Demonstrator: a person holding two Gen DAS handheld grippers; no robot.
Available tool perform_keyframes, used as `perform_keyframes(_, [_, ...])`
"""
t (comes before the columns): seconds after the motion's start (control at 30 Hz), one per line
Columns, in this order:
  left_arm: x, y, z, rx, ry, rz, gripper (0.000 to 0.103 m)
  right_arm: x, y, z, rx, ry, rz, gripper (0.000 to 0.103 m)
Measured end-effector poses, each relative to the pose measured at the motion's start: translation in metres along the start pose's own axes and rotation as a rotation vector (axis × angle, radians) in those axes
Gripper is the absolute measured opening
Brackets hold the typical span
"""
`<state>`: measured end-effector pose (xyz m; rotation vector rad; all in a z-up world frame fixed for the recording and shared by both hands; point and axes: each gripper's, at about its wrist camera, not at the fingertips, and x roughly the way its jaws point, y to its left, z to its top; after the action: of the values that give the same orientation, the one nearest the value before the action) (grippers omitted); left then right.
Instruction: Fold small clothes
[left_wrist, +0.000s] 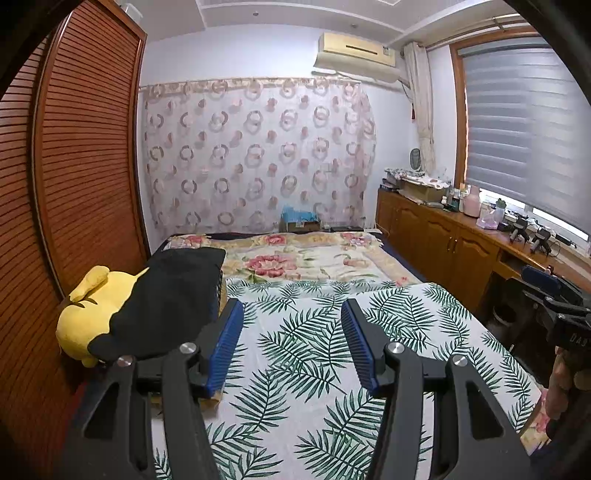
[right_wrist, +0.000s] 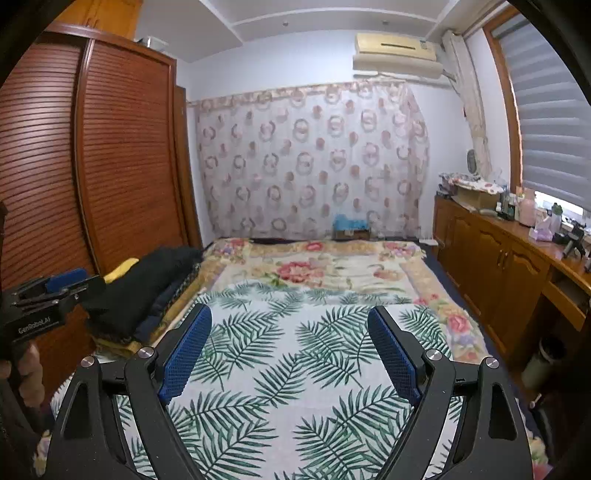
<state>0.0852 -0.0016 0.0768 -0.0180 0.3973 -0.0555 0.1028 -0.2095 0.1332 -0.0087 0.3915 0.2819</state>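
Left gripper (left_wrist: 291, 314) half open, right gripper (right_wrist: 290, 321) wide, both empty above the palm-leaf cloth (left_wrist: 314, 350); cloth flat beneath and ahead of both finger pairs, long axis running away from fingertips toward the floral blanket (left_wrist: 295, 258)

A black garment (left_wrist: 173, 295) lies draped over a yellow plush toy (left_wrist: 85, 314).

A white sheet (right_wrist: 295, 369) printed with green palm fronds covers the near bed; at twelve o'clock lies a cream blanket (right_wrist: 332, 269) with red roses. At ten o'clock black cloth (left_wrist: 173, 295) drapes a yellow plush toy (left_wrist: 85, 314). Blue ribbed pads (left_wrist: 229, 343) line black gripper fingers.
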Motion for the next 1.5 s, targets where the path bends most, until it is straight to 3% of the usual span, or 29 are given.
perform_keyframes(1.5, [-0.0018, 0.0095, -0.0061, -0.002, -0.005, 0.04, 0.054, -0.0017, 0.0051, 0.0018, 0.002, -0.008, -0.003, 0.088])
